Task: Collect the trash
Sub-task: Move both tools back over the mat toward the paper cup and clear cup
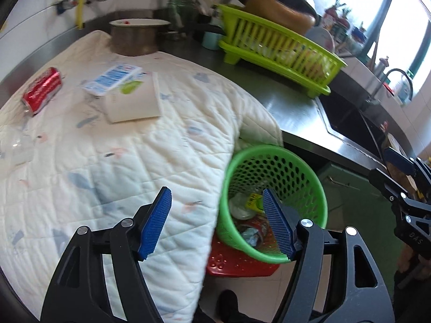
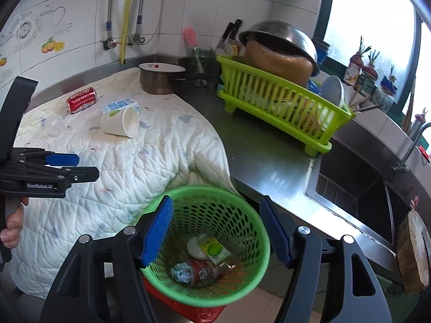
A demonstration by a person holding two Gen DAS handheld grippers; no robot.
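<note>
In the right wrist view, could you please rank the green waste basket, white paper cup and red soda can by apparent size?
1. Green waste basket, though it is nearest.
2. White paper cup.
3. Red soda can, farthest away.

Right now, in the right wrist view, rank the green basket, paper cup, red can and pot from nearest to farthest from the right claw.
1. Green basket, directly below the right claw.
2. Paper cup, tipped on the quilt, ahead left.
3. Red can, lying farther left.
4. Pot, at the quilt's back edge.
</note>
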